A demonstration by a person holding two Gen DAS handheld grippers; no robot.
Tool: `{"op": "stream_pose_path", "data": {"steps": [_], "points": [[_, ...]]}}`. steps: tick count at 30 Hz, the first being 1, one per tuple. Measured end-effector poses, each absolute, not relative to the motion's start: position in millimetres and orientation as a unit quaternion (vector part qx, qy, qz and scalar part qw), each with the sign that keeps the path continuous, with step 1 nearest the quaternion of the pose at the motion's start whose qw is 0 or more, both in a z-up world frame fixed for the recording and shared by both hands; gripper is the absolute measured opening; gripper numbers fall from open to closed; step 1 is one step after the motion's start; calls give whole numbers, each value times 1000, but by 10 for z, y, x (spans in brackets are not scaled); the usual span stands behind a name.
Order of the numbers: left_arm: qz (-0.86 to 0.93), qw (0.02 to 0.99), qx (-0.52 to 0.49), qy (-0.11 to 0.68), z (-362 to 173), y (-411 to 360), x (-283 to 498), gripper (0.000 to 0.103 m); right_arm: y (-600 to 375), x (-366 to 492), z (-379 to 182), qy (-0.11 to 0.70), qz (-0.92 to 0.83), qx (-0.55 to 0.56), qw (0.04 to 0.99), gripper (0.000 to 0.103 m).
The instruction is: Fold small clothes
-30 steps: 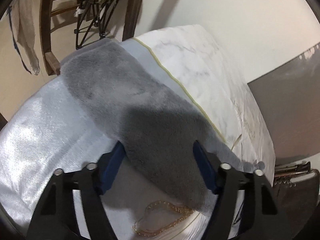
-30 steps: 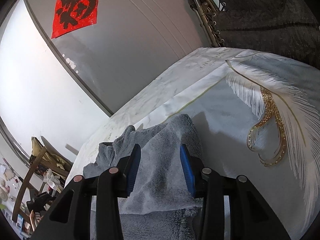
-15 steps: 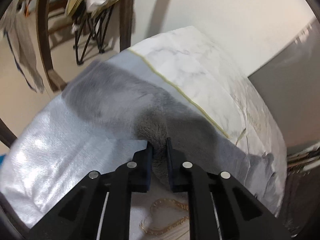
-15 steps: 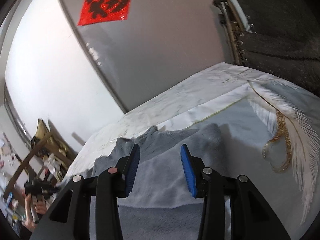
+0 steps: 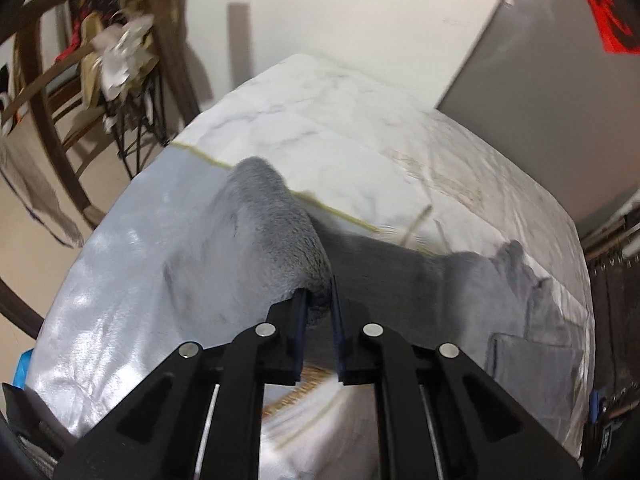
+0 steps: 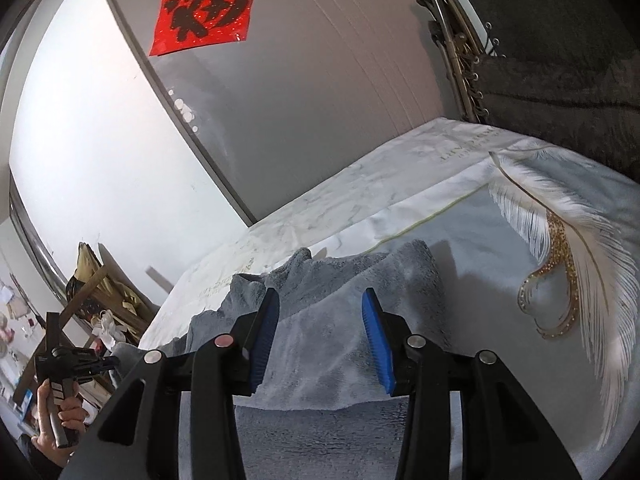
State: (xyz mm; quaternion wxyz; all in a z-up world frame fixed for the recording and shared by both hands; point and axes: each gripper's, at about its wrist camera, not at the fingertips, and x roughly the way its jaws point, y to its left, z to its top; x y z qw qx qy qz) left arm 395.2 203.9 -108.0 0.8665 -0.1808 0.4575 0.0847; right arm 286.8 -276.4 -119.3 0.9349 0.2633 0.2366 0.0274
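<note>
- Upper left of the right wrist frame: one red square paper (image 6: 202, 2) on the grey door (image 6: 304, 92), one large black brush character on it, not legible to me.
- Upper right-centre of the same frame: grey printed lettering (image 6: 466, 146) on the tablecloth's marble band, too small and skewed to read. Similar faint print sits right of centre in the left wrist frame, blurred.
- Tablecloth (image 5: 132, 280): glossy, smooth, silver-grey field, white marble-pattern band at the far side, thin gold line between them. One white feather motif (image 6: 568, 248) with gold beaded dots, right side of the right wrist frame.
- Grey garment (image 6: 340, 344): one piece, plush fleece, short nap, soft rounded folds. Lies on the tablecloth at frame centre in both views; one flap doubled over the lower layer in the right wrist view.
- Left gripper (image 5: 318, 300): black frame, blue pads, jaws pinched onto a raised ridge of the grey garment at lower centre; fabric peaks up from the cloth toward the pads.
- Right gripper (image 6: 320, 334): same build, jaws spread wide, ribbed blue pads either side of the folded flap. Contact with the fabric: cannot tell.
- Lower left of the right wrist frame: one hand (image 6: 60, 420) holding the other gripper's handle.
- Upper left of the left wrist frame: curved wooden chair frame (image 5: 48, 92) with crumpled paper and cloth, motion-blurred.
</note>
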Motion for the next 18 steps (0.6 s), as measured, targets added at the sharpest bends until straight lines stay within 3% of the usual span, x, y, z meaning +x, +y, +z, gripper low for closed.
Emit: {"op": "stream_pose_path", "data": {"steps": [9, 15, 18], "points": [[47, 885, -114, 449, -807, 1393, 3959, 5, -2862, 2871, -1227, 239, 26, 283, 928, 43], [91, 859, -188, 468, -1048, 1693, 3903, 16, -2887, 2885, -1248, 244, 27, 290, 925, 49], [123, 846, -213, 474, -1227, 1936, 3850, 16, -2874, 2898, -1264, 247, 26, 288, 925, 51]]}}
